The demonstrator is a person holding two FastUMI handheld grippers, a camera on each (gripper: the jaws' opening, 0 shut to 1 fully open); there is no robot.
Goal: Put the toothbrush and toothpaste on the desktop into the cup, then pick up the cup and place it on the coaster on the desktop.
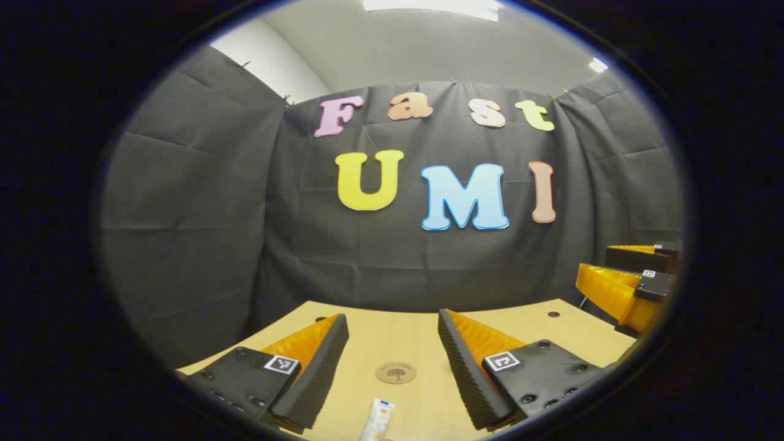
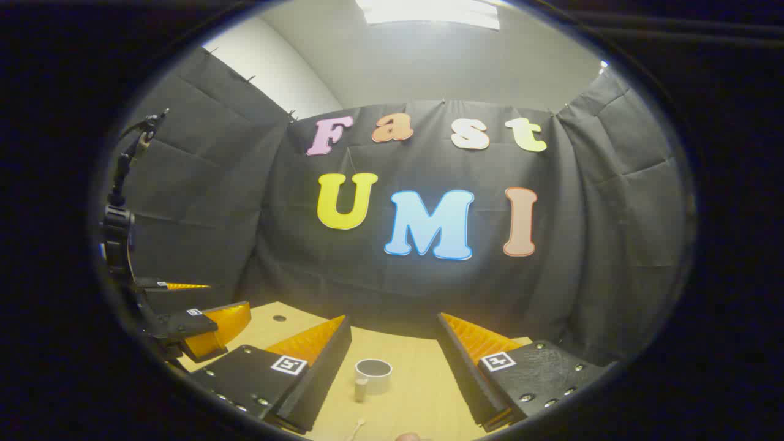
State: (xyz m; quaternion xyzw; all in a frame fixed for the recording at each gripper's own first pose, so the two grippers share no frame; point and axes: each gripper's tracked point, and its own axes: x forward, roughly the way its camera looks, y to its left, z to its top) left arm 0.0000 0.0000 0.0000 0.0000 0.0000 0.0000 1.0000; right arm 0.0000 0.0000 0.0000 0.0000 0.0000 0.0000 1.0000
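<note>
Left gripper spread above the round brown coaster and white toothpaste tube. Right gripper spread, empty, over the white handled cup on the pale wooden desktop.

Cloth-walled recording booth, wooden desktop

The desk is showing pale wood; the coaster tan; the cup white with a dark inside.

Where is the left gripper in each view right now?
Left gripper view: the left gripper is at the bottom, fingers apart, with the coaster seen between them.
Right gripper view: the left gripper is at the far left, over the table's corner.
Shared landmark: the wooden table.
</note>
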